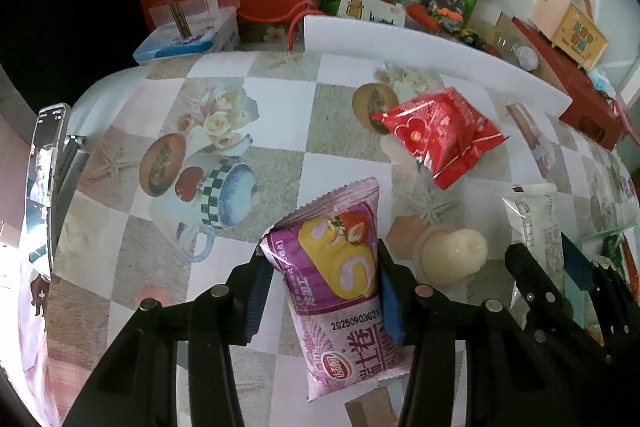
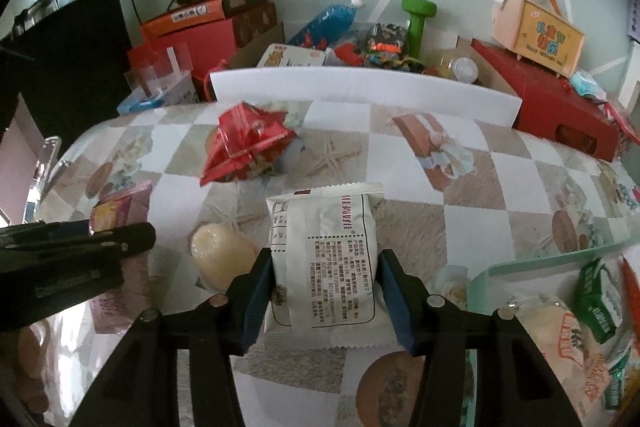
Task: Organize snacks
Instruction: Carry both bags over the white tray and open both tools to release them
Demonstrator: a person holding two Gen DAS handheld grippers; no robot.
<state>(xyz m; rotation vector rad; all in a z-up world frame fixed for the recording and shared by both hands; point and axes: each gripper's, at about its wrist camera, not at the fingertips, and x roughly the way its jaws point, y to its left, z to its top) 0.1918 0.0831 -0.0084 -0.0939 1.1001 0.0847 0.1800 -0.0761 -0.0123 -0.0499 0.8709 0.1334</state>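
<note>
A: What have you got in each hand?

B: My left gripper (image 1: 320, 291) is closed on the purple cake-roll packet (image 1: 340, 291), pads pressing both long sides around its middle. My right gripper (image 2: 324, 291) is clamped the same way on the white packet (image 2: 324, 259), which looks to sit just off the table (image 2: 500, 187) near its front edge.

A: Where do they go?

B: I judge the clear bin (image 2: 520, 263) at the front right corner, since it holds other snacks already. The white packet is nearest it, so that one should go first.

A: How do you do that well?

B: Keep the squeeze light. These packets are puffed with air and slippery, so too hard crushes the cake and too soft lets it slide. Lift clear of the bin's rim before swinging across, and keep my two grippers apart; they are close side by side.

A: And what's left on the table?

B: A pale round cake in clear wrap (image 1: 452, 255) lies just beyond, between the two packets. Farther toward the back edge lies the red packet (image 1: 440, 135), short of the white board (image 2: 360, 91) standing along that edge. Both wait their turn.
</note>
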